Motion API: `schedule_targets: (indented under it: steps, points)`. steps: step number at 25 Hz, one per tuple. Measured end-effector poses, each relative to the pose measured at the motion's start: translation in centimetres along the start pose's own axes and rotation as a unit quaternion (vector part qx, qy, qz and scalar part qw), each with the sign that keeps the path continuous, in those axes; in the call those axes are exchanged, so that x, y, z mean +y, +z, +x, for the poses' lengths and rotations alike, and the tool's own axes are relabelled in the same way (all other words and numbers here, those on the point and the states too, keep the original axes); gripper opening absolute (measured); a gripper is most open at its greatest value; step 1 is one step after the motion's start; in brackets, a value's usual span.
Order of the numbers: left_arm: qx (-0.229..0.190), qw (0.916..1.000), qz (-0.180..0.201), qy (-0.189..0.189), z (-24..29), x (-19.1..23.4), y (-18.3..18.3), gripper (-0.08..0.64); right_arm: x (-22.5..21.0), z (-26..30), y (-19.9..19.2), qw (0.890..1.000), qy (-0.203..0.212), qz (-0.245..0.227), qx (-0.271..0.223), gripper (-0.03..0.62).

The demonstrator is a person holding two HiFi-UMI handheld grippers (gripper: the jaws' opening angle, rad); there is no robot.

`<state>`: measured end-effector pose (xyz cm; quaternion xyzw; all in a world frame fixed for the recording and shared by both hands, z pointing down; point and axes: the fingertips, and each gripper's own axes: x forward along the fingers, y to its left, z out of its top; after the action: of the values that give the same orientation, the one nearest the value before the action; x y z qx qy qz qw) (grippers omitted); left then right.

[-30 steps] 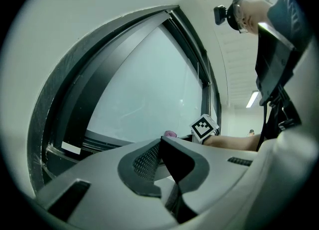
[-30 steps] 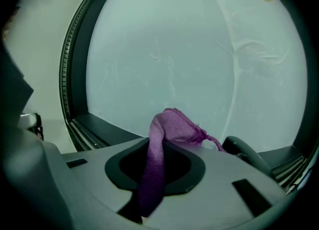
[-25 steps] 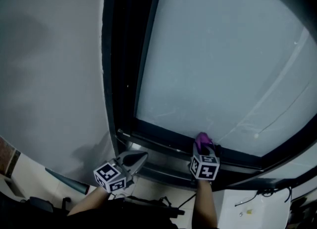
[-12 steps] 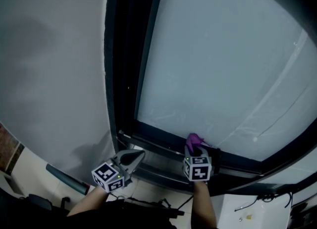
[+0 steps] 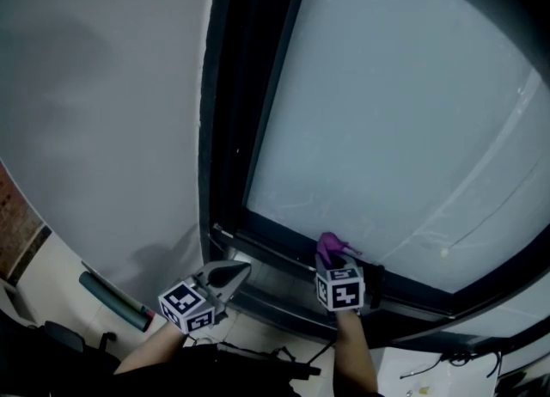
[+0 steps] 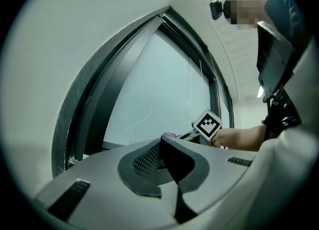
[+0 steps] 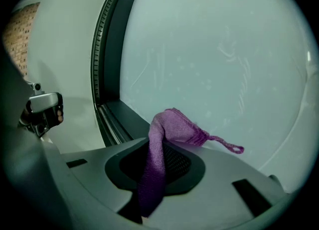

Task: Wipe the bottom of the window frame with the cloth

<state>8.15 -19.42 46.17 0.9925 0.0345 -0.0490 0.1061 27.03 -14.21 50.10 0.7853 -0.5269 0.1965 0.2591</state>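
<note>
My right tool (image 7: 159,160) pinches the cloth (image 7: 170,128) on the window frame (image 5: 273,239) bottom; I'd press firmly and drag steadily along it; left tool (image 6: 163,147) closed, empty, below frame.

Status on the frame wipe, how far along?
Done: the cloth is clamped in the right claw. In hand: it sits at the bottom frame rail, nearer its left corner. Remaining: wiped extent can't be told, since the rail shows no clean/dirty contrast. The left claw is shut, empty, beside that corner.
</note>
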Motion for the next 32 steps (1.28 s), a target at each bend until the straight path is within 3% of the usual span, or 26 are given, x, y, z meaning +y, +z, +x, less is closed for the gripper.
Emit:
schedule_targets:
  steps: [32]
  points:
    - [-0.023,0.9956,0.007,0.091,-6.3,1.5,1.3,0.002,6.2,3.3,4.0,0.993,0.087,-0.081,0.017,0.075]
